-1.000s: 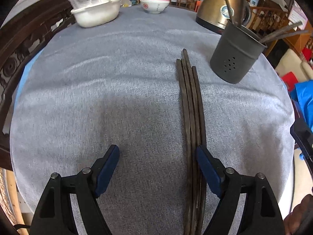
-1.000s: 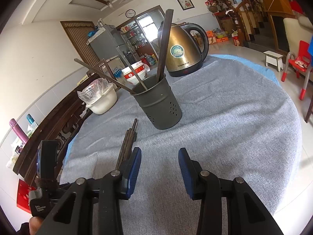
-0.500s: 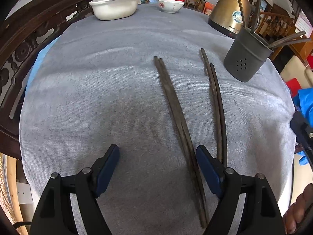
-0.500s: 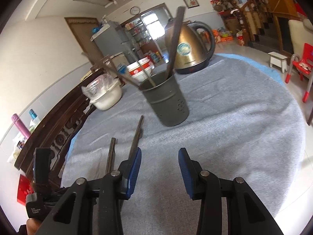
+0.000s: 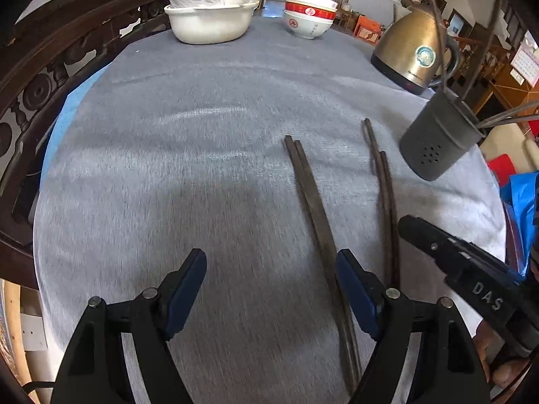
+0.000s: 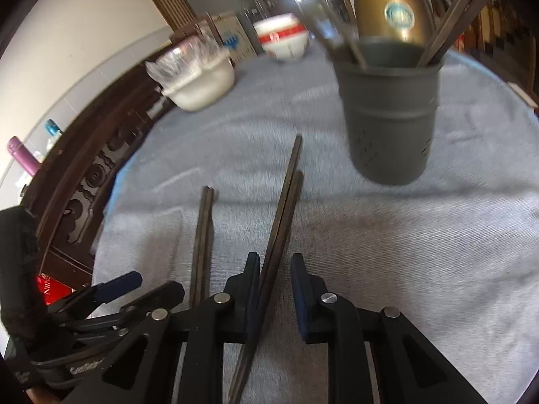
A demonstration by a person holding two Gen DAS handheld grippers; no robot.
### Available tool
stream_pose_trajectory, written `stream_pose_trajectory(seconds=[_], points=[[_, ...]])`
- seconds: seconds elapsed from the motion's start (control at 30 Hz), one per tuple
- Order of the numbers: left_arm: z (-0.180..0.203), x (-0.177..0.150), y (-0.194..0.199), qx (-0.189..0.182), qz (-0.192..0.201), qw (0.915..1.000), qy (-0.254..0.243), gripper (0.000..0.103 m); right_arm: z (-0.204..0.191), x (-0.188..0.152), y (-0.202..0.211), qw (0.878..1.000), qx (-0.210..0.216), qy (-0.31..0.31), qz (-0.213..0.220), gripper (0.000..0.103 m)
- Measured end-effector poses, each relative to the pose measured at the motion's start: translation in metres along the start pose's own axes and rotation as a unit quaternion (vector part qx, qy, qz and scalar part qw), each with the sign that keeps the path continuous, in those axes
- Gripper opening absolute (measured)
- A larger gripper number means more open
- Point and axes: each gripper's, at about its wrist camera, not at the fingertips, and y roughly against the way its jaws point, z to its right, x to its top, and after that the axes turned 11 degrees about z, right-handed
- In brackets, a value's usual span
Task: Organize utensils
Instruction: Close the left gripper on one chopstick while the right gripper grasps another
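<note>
Two pairs of dark wooden chopsticks lie on the grey tablecloth point(image 5: 168, 185). One pair point(image 5: 313, 208) point(image 6: 202, 235) runs just inside the right finger of my left gripper point(image 5: 269, 262). That gripper stands wide with its jaws closing slightly and nothing pressed. The other pair point(image 5: 387, 202) point(image 6: 283, 202) passes between the jaws of my right gripper point(image 6: 274, 262). Those jaws are closing; the pair rests against the left pad, with a gap at the right pad. A grey perforated holder point(image 5: 434, 144) point(image 6: 390, 118) with several chopsticks stands beyond.
A brass kettle point(image 5: 414, 54) stands behind the holder. At the far edge are a white basin covered in plastic point(image 5: 209, 23) and stacked red-and-white bowls point(image 5: 308, 17). A carved dark wooden rail point(image 5: 40, 84) borders the table's left side. The right gripper's body point(image 5: 454, 259) is close beside the left.
The single bundle of chopsticks split into two pairs. My right gripper dropped towards the cloth over the right pair and narrowed its jaws. The left view shifted.
</note>
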Motion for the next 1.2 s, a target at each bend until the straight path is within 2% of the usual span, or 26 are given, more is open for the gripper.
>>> stream_pose_trajectory(seconds=[0.07,0.2,0.3,0.47,0.57,0.7,0.83,1.2], points=[[-0.002,0.004,-0.008,0.003,-0.009,0.9999,0.005,0.074,0.002,0.000,-0.007,1.000,-0.006,-0.004,-0.011,0.020],[-0.007,0.008,-0.014,0.005,-0.012,0.9999,0.005,0.074,0.002,0.002,-0.009,1.000,-0.010,0.005,-0.011,0.020],[-0.011,0.010,-0.016,0.015,-0.012,0.9998,-0.001,0.074,0.007,0.004,-0.008,0.999,-0.037,0.011,-0.014,0.020],[-0.014,0.014,-0.011,0.001,-0.011,0.9999,0.013,0.074,0.020,0.010,-0.004,0.999,-0.035,-0.015,-0.009,0.020],[-0.009,0.020,-0.011,0.000,-0.005,1.0000,0.003,0.074,0.022,0.012,-0.008,0.999,-0.035,-0.022,-0.013,0.020],[-0.005,0.024,-0.019,-0.001,-0.014,0.9999,0.005,0.074,0.019,0.012,-0.011,0.999,-0.038,-0.017,-0.012,0.020],[-0.004,0.025,-0.023,-0.003,-0.012,0.9999,0.006,0.074,0.023,0.011,-0.011,0.999,-0.035,-0.012,-0.013,0.014],[-0.013,0.031,-0.028,-0.005,-0.020,0.9998,0.008,0.075,0.029,0.006,-0.003,1.000,-0.022,0.005,-0.012,0.013]])
